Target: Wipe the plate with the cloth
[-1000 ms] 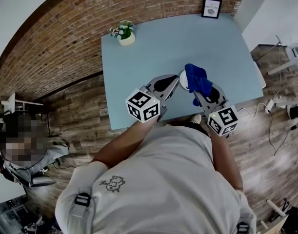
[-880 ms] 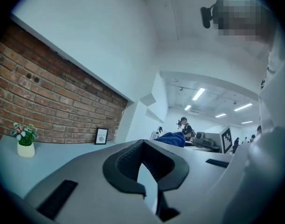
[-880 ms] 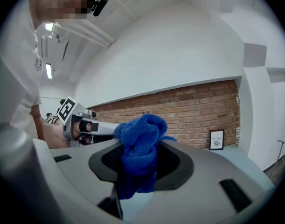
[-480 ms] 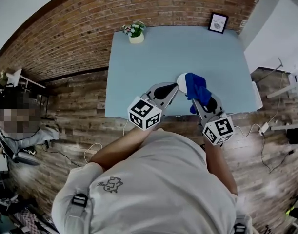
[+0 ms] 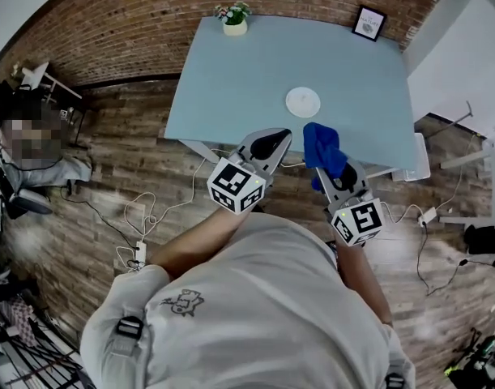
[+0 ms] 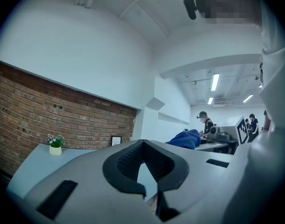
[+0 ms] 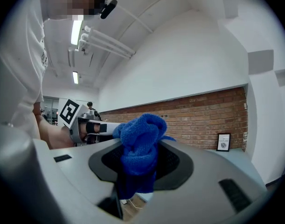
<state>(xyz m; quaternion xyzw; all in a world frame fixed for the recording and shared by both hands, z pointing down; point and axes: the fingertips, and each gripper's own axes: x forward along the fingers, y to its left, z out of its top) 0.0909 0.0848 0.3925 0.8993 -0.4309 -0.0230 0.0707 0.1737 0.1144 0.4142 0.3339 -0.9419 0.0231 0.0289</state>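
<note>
Head view puts both tongs nearest me, short of the table's (image 5: 231,96) near edge. My left gripper (image 5: 281,134) is closed on nothing (free, I judge, to steady things), while my right gripper (image 5: 328,162) pinches the blue cloth (image 5: 322,146), a wad bunched past its jaws as a wiping pad. Farther out, the white plate (image 5: 303,101) lies bare mid-table, well apart from the cloth.

The cloth (image 5: 324,151) is deep blue and the plate (image 5: 303,101) plain white. The table (image 5: 231,79) is pale blue. The far wall (image 5: 134,31) is red-brown brick, the floor (image 5: 125,160) brown wood planks, the person's shirt (image 5: 255,298) light grey.
</note>
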